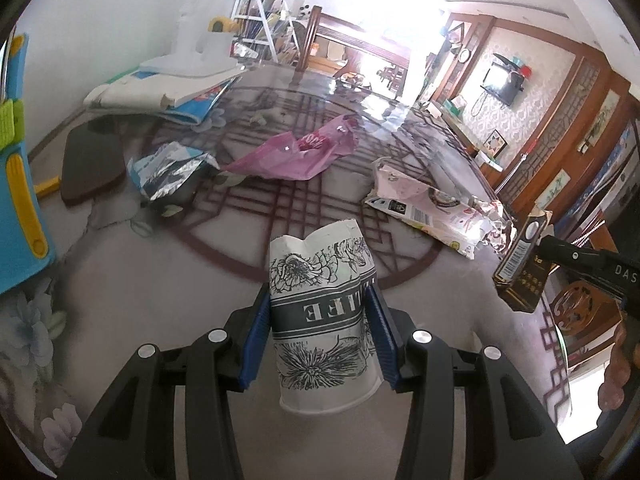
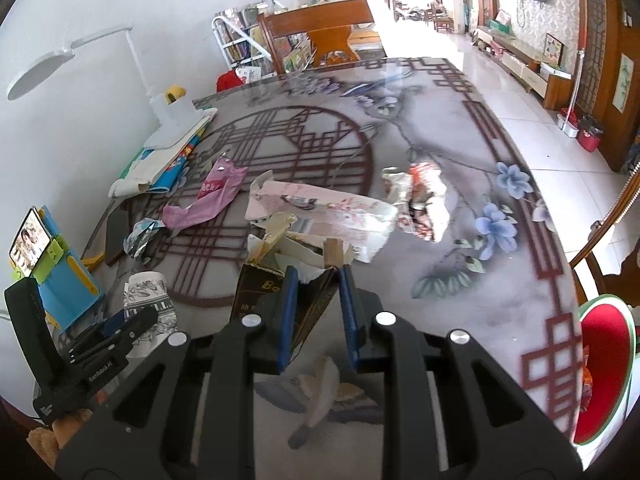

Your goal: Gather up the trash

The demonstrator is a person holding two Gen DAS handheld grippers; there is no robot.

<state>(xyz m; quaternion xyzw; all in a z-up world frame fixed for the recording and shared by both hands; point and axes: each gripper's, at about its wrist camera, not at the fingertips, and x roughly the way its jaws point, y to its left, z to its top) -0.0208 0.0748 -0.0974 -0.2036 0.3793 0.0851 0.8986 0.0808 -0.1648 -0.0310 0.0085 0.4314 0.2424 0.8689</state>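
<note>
Squashed flowery paper cup (image 1: 320, 312) pinched by left gripper (image 1: 318, 334), torn dark box (image 2: 280, 292) pinched by right gripper (image 2: 318, 312), wrappers (image 1: 288, 154) farther away, bare table (image 1: 168, 280) near left.

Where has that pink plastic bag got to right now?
The pink bag lies crumpled mid-table, between the silver-blue wrapper on its left and the pale carton on its right in the left wrist view, beyond the cup.

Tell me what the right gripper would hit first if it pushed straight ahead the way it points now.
Probably the pale pink wrapper on the table. The right gripper, shut on a dark torn box, aims down at the tabletop, and that wrapper lies just beyond the box. Depth is unclear in the fisheye, so bare table could come first.
</note>
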